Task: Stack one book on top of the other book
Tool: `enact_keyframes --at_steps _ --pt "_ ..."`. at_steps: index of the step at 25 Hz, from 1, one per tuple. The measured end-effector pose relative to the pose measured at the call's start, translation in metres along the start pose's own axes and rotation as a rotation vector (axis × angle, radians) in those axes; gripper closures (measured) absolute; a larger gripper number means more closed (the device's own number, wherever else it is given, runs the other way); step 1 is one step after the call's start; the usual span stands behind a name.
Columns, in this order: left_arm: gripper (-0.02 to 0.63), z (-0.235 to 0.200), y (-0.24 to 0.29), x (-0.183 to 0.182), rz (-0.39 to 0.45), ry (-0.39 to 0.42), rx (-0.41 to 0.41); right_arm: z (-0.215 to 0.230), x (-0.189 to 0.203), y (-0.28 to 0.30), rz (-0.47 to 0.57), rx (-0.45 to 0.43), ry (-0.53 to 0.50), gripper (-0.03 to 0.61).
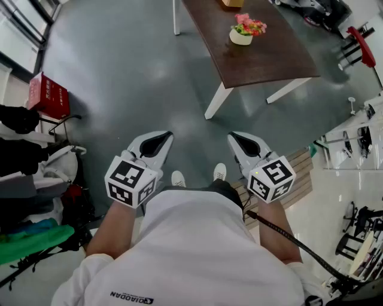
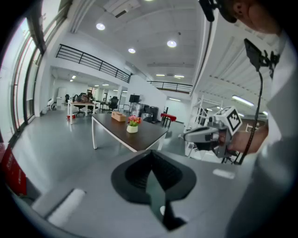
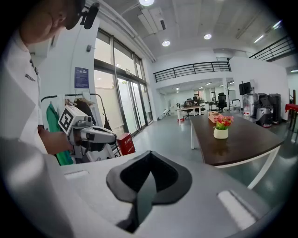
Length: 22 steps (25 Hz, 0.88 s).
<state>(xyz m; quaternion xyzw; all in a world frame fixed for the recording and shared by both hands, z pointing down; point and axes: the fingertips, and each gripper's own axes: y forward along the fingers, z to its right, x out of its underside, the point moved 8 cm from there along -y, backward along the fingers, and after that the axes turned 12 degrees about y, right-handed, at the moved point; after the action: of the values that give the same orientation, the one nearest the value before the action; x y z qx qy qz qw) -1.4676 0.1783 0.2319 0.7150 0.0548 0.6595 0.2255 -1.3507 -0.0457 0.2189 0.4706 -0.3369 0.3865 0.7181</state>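
No book shows clearly. A tan box-like thing [image 1: 233,3] lies at the far end of the dark wooden table [image 1: 269,60], also seen in the left gripper view [image 2: 118,116]; I cannot tell what it is. My left gripper [image 1: 164,137] and right gripper [image 1: 234,137] are held side by side at waist height over the grey floor, well short of the table. Both are shut with nothing between the jaws [image 2: 151,154] [image 3: 150,157]. Each gripper view also shows the other gripper off to the side [image 2: 187,136] [image 3: 113,136].
A white pot of flowers [image 1: 242,33] stands on the table. A red box [image 1: 48,95] sits on the floor at the left beside a rack of dark and green clothes [image 1: 24,239]. White frames and equipment [image 1: 353,137] and a wooden pallet [image 1: 299,173] are at the right.
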Motion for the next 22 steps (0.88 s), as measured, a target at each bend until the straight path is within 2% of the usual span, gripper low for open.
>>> enact_keyframes --at_steps 3,7,12,15,22 --pt "0.607 0.002 0.001 0.003 -0.01 0.008 0.002 -0.002 0.001 -0.001 -0.003 0.004 0.001 0.578" --pt "0.607 0.006 0.006 0.001 -0.012 0.035 0.044 -0.004 0.004 -0.01 0.004 0.034 0.006 0.578" --pt "0.607 0.009 0.027 -0.011 -0.009 0.055 0.123 -0.001 0.006 -0.027 0.052 0.084 0.053 0.577" --pt "0.607 0.02 0.041 -0.019 -0.009 0.096 0.173 0.004 0.011 -0.039 0.078 0.09 0.117 0.577" --pt "0.607 0.047 0.091 -0.031 -0.032 0.111 0.269 0.036 0.028 -0.084 0.126 0.216 0.216 0.577"
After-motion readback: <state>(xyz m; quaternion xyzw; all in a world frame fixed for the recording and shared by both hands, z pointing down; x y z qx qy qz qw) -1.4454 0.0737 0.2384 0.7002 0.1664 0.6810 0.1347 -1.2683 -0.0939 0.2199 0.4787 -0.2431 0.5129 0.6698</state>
